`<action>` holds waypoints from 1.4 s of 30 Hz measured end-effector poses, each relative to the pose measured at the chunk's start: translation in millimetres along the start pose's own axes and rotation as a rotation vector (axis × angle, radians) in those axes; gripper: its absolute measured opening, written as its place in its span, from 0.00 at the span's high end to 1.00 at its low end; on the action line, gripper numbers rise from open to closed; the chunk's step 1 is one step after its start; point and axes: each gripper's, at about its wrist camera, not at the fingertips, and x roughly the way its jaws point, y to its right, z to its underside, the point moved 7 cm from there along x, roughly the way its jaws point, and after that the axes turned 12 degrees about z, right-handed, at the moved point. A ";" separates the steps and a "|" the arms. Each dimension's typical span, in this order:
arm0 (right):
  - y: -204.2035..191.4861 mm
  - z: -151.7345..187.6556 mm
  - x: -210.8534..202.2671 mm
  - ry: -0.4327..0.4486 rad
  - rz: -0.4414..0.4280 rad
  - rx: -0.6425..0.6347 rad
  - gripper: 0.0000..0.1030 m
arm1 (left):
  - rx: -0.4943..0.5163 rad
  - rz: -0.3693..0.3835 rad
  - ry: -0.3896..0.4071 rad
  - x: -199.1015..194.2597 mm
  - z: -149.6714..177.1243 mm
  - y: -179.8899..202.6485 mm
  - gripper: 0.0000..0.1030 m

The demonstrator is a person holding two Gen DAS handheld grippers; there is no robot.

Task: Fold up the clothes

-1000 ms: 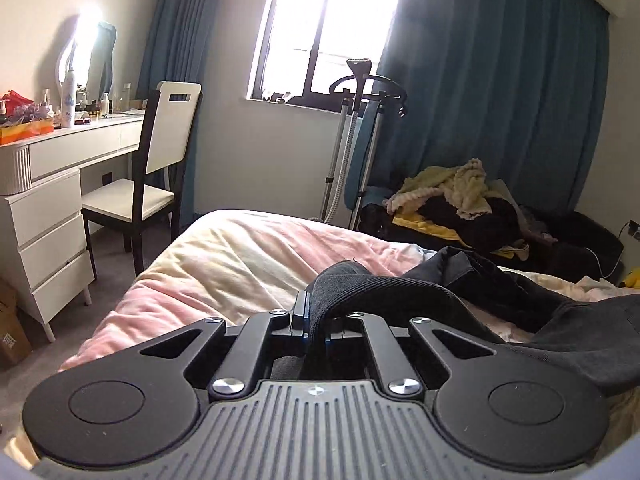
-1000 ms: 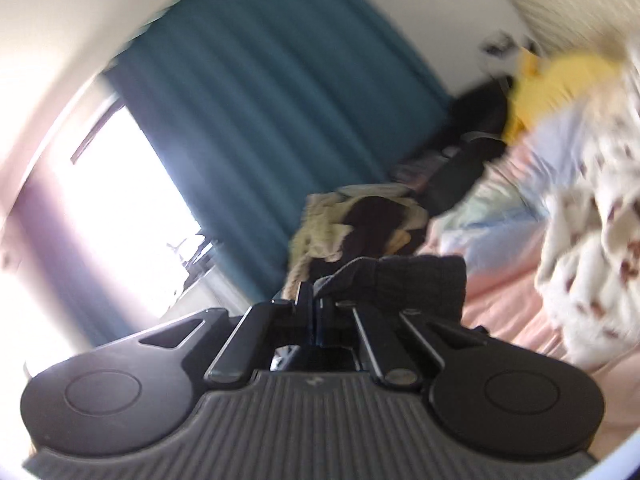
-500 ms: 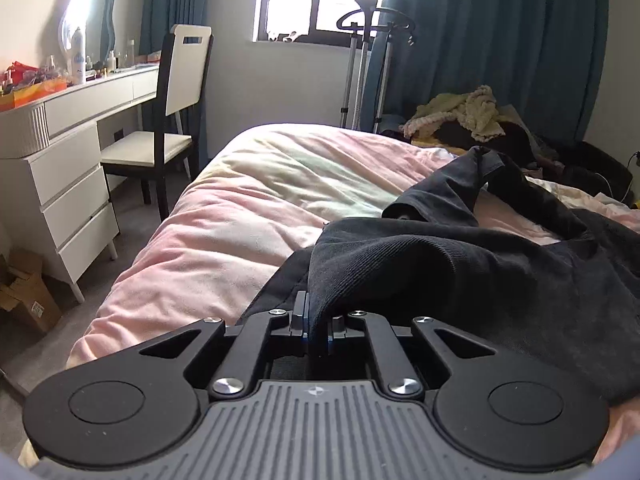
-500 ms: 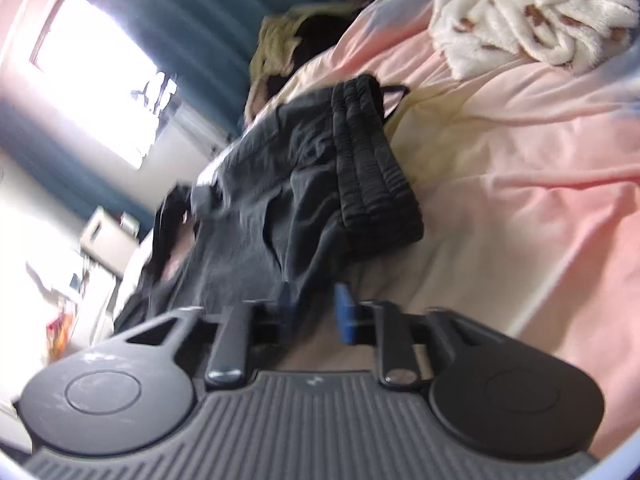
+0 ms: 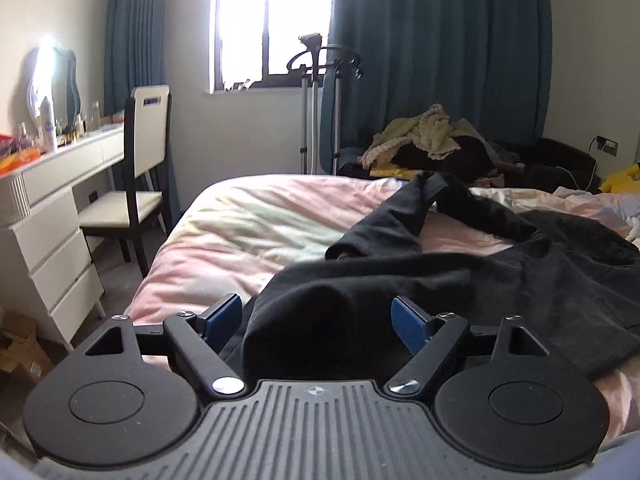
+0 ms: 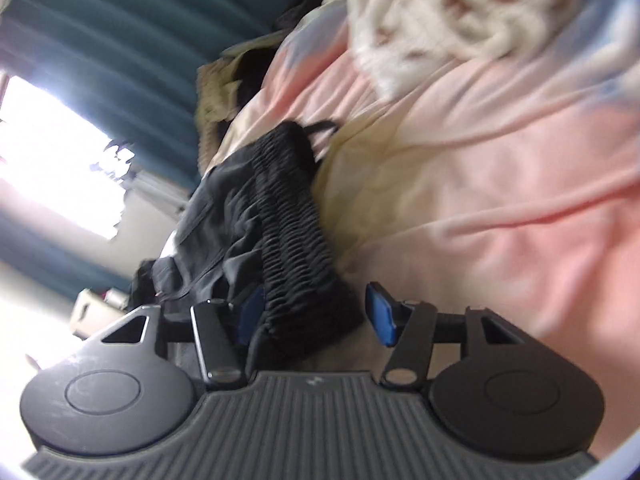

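A pair of black trousers [image 5: 460, 276] lies spread and rumpled on the pink bedspread [image 5: 256, 232]. My left gripper [image 5: 318, 320] is open, its blue pads wide apart on either side of a fold of the trousers' near end. In the right wrist view the trousers' ribbed elastic waistband [image 6: 292, 216] lies on the bedspread [image 6: 500, 184]. My right gripper [image 6: 316, 316] is open, with the waistband's near end lying between its pads.
A white dressing table [image 5: 52, 216] and a chair [image 5: 140, 184] stand left of the bed. A garment steamer stand [image 5: 320, 96] and a heap of clothes [image 5: 432, 144] are beyond it by the teal curtains. A white patterned fleece [image 6: 460, 16] lies on the bed.
Both grippers held the trousers a second ago. The right opened first and let the waistband drop onto the bed. The left has now opened too, and the trousers lie flat.
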 end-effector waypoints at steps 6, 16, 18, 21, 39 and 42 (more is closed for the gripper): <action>-46.5 -15.8 -22.5 0.131 -0.061 -0.094 0.83 | 0.062 0.151 0.133 18.0 -54.6 80.1 0.18; -118.2 -8.0 -88.8 0.364 0.047 -0.525 0.90 | -0.044 0.412 -0.003 94.3 -20.3 207.0 0.18; -75.4 3.9 -59.9 0.236 0.157 -0.472 0.89 | -0.045 0.449 -0.042 109.4 -6.2 230.4 0.18; -21.0 27.2 -38.9 0.113 0.211 -0.396 0.87 | -0.039 0.486 -0.093 129.0 12.9 257.0 0.18; -36.4 18.5 7.0 0.153 0.200 -0.063 0.82 | 0.017 0.346 -0.134 150.7 42.6 241.4 0.18; -66.9 11.6 -31.8 0.275 0.163 -0.094 0.84 | 0.006 0.345 -0.133 148.7 42.6 238.8 0.18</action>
